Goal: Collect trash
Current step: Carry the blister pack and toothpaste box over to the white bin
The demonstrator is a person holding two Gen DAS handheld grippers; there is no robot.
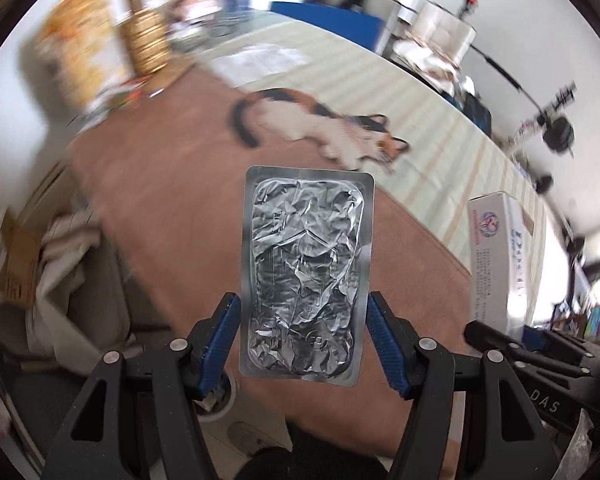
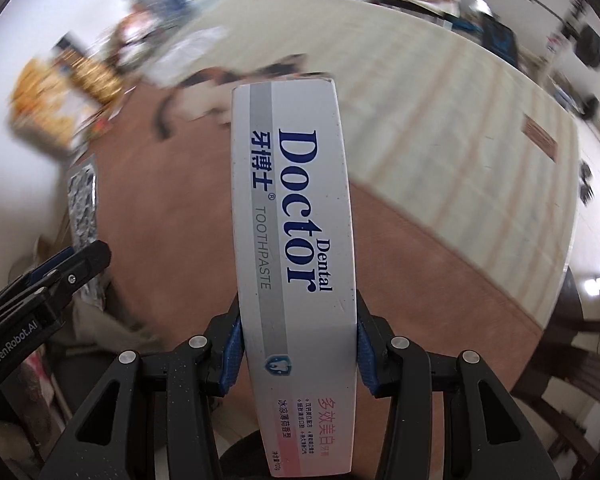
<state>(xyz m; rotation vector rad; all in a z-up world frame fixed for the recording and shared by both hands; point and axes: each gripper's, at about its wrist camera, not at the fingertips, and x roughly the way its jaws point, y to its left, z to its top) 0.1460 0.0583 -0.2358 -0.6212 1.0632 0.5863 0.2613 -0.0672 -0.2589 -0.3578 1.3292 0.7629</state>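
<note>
My left gripper (image 1: 303, 312) is shut on a silver foil blister pack (image 1: 306, 276), held upright above the brown bed cover. The pack also shows at the left of the right wrist view (image 2: 83, 204). My right gripper (image 2: 298, 320) is shut on a white toothpaste box (image 2: 296, 248) printed "Dental Doctor", held lengthwise between the blue pads. The box also shows at the right of the left wrist view (image 1: 496, 264), with the right gripper's black body below it. The left gripper's black body shows in the right wrist view (image 2: 48, 280).
A calico cat (image 1: 320, 120) lies on the bed where the brown cover (image 1: 172, 216) meets the striped sheet (image 1: 440, 120). An open bin with white paper and cardboard (image 1: 56, 264) stands at the left below the bed edge. Boxes and clutter stand by the far wall (image 1: 84, 60).
</note>
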